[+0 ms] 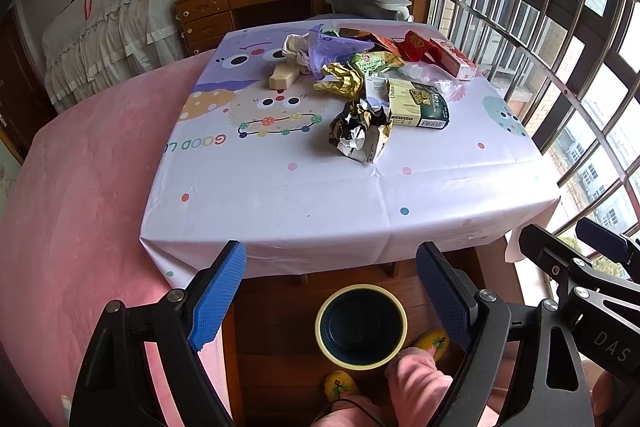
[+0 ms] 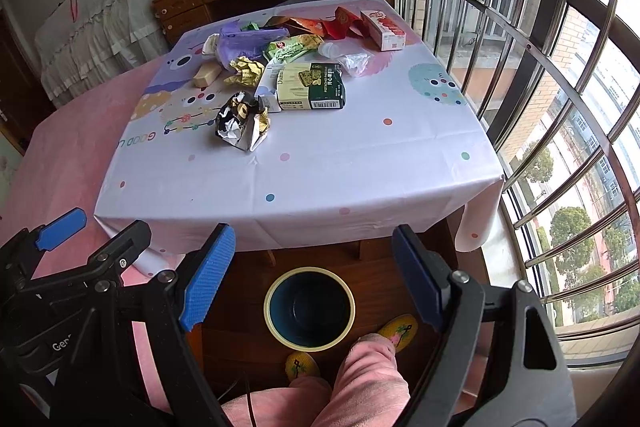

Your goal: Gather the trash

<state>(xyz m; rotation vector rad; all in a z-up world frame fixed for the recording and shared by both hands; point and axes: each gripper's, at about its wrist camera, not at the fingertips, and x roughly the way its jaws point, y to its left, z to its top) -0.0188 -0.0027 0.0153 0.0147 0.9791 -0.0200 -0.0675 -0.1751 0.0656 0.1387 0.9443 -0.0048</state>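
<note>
Crumpled wrappers [image 1: 360, 129] and a snack box [image 1: 418, 103] litter the far table [image 1: 280, 187]. A bin [image 1: 361, 325] stands near my feet. My left tongs [image 1: 332, 299] and right tongs [image 2: 310, 275] gape wide, empty.

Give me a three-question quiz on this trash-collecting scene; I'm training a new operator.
1. True or false: the bin already holds trash.
2. Which trash piece lies nearest the table's near edge: A) crumpled black-and-gold wrapper B) red box C) purple bag?
3. Are the left gripper and right gripper open or shut?

Key: 1 false, it looks empty; 2 A; 3 both open, holding nothing.
</note>
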